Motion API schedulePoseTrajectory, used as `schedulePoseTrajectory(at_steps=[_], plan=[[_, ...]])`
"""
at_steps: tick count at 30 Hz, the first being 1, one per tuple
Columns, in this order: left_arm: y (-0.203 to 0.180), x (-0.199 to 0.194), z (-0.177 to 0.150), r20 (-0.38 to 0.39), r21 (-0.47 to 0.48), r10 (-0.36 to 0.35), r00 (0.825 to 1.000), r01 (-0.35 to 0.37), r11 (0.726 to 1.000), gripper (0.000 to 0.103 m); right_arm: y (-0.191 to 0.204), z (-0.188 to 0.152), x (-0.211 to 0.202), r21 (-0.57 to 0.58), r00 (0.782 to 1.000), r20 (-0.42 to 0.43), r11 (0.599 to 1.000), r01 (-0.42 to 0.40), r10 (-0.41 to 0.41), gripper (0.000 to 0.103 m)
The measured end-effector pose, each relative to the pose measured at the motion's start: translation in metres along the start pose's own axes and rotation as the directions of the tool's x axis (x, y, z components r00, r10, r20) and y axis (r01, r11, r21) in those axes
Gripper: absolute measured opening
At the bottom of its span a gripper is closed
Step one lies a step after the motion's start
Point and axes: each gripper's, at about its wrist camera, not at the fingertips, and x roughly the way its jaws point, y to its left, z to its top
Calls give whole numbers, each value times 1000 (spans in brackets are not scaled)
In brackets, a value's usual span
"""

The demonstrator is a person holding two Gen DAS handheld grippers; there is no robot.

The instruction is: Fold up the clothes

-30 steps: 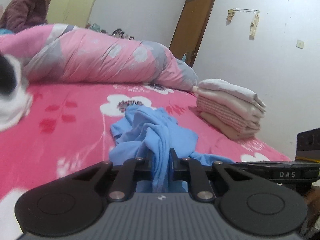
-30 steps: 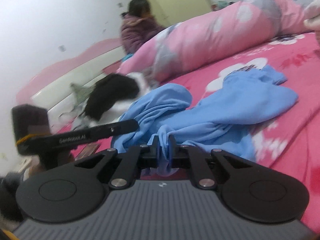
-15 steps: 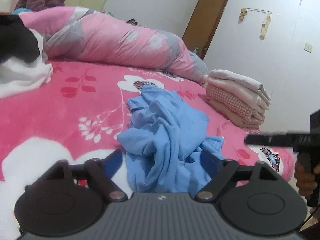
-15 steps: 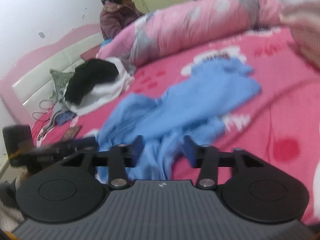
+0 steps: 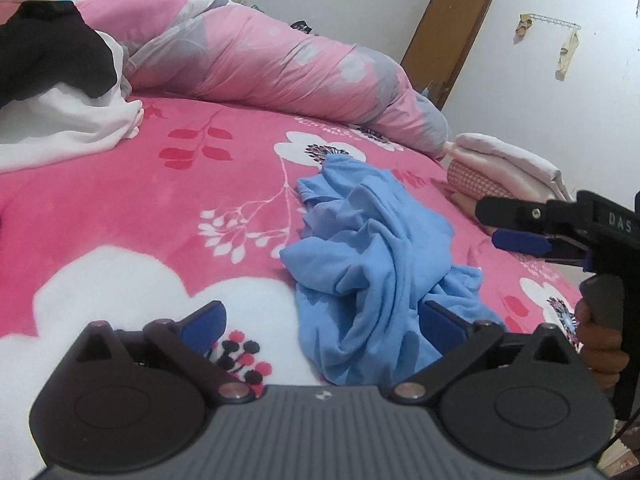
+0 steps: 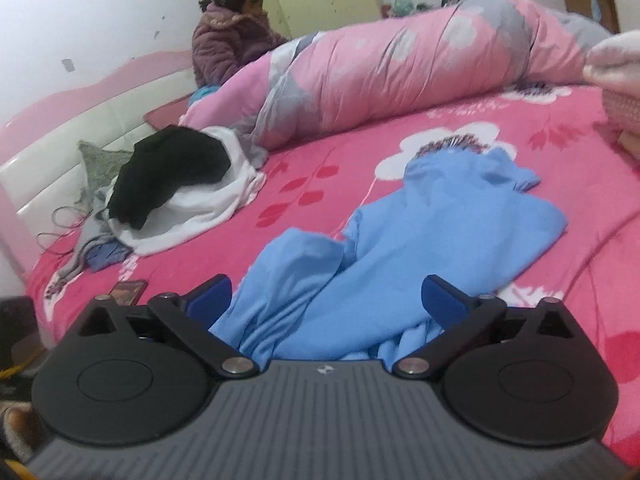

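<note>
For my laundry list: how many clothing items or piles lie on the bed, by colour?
Blue garment, crumpled: 1
Black-and-white heap: 1
Folded pale stack: 1
Total: 3 groups. How many pieces each pile holds cannot be told.

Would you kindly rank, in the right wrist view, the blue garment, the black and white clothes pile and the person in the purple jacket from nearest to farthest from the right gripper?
1. Blue garment: crumpled on the bed, reaching in between the opening jaws of the right gripper.
2. Black and white clothes pile: farther up the bed, to the left.
3. Person in the purple jacket: behind the rolled quilt, upper left.
</note>
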Motion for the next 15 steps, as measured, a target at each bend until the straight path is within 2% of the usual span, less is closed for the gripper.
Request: schedulePoseTrajectory(at_steps=[4, 9, 13, 15], plan=[[8, 0, 0, 16, -34, -6, 1000, 6, 999, 103, 15, 3, 9, -28, 997, 6, 997, 78, -77, 102], [20, -2, 2, 36, -74, 56, 998, -53, 996, 103, 31, 4, 27, -104, 1000, -12, 994, 17, -18, 102], [27, -7, 4, 80, -81, 84, 993, -78, 994, 103, 50, 5, 52, -202, 989, -25, 970, 138, -146, 100], [30, -8, 6, 94, -76, 89, 992, -82, 994, 103, 55, 4, 63, -248, 983, -22, 954, 170, -181, 91]])
